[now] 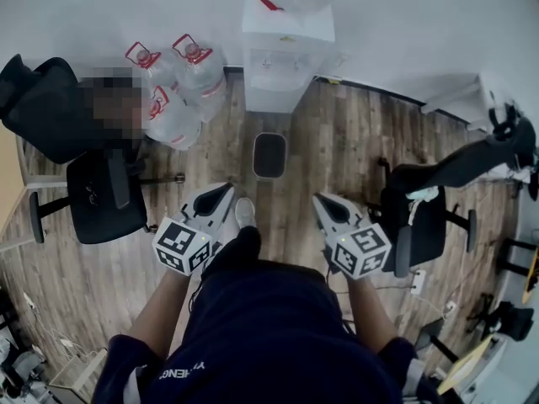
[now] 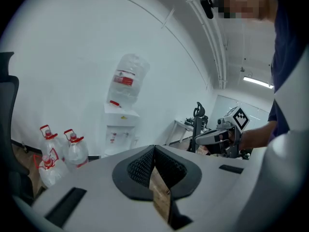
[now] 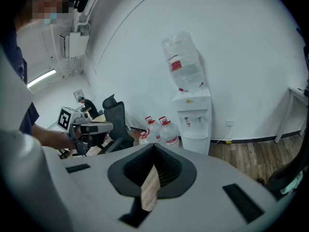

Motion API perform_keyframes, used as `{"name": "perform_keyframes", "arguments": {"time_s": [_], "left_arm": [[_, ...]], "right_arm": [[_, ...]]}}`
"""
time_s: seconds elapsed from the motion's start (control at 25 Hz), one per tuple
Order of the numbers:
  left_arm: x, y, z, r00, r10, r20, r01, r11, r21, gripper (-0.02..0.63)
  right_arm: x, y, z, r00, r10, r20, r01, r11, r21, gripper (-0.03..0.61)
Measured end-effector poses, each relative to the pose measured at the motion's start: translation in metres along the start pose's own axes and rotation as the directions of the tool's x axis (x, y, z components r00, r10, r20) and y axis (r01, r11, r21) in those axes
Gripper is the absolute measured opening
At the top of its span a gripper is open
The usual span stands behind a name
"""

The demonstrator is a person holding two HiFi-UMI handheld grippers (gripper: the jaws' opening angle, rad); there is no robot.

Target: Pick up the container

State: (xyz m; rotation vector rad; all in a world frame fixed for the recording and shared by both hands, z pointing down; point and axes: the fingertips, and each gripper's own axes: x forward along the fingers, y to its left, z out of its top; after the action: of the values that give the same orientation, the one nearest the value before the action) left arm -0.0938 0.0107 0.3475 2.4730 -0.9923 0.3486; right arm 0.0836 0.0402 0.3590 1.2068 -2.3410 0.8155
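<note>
both grippers closed (nothing held)

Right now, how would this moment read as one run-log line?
left tongs: shut, empty | right tongs: shut, empty | black container: on floor ahead, untouched

1. Brown plank floor: wood grain, matt.
2. Clear water jugs with red caps: glossy, see-through plastic.
3. White water dispenser: smooth plastic.
4. Left gripper and right gripper: matt grey plastic shells, black ribbed pads.
</note>
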Motion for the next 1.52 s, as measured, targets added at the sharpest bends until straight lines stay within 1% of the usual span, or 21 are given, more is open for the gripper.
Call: {"name": "perform_keyframes", "arguments": {"time_s": [0.24,0.52,0.72,0.92,1.04,1.2,1.32,1.52], "left_arm": [[0.029,0.052,0.015,1.0,-0.016,-0.023,0.016,1.0,-0.003,0.026],[0.057,0.073,0.022,0.998,-0.028,-0.056,0.028,1.0,-0.013,0.026],[0.08,0.078,0.026,0.998,-0.006,-0.07,0.004,1.0,-0.028,0.026],[0.113,0.084,0.018,0.994,0.044,-0.1,-0.051,0.997,-0.064,0.026],[0.14,0.093,-0.002,0.987,0.084,-0.136,-0.098,0.991,-0.094,0.026],[0.172,0.109,-0.048,0.972,0.13,-0.198,-0.158,0.978,-0.134,0.026],[0.194,0.126,-0.09,0.96,0.141,-0.244,-0.181,0.972,-0.152,0.026],[0.233,0.163,-0.175,0.939,0.138,-0.314,-0.198,0.966,-0.168,0.026]], "right_arm": [[0.04,-0.02,0.021,0.999,-0.035,-0.041,0.036,0.999,0.028,0.015],[0.061,-0.048,0.048,0.997,-0.065,-0.038,0.066,0.997,0.036,0.015],[0.079,-0.07,0.056,0.998,-0.027,-0.059,0.029,0.999,0.028,0.015],[0.103,-0.102,0.059,0.995,0.02,-0.098,-0.018,1.0,0.022,0.015],[0.127,-0.126,0.053,0.989,0.053,-0.135,-0.053,0.999,0.005,0.015],[0.166,-0.158,0.027,0.973,0.078,-0.217,-0.086,0.996,-0.027,0.015],[0.2,-0.182,-0.001,0.96,0.082,-0.266,-0.1,0.994,-0.054,0.015],[0.269,-0.223,-0.06,0.946,0.053,-0.321,-0.091,0.99,-0.105,0.015]]}}
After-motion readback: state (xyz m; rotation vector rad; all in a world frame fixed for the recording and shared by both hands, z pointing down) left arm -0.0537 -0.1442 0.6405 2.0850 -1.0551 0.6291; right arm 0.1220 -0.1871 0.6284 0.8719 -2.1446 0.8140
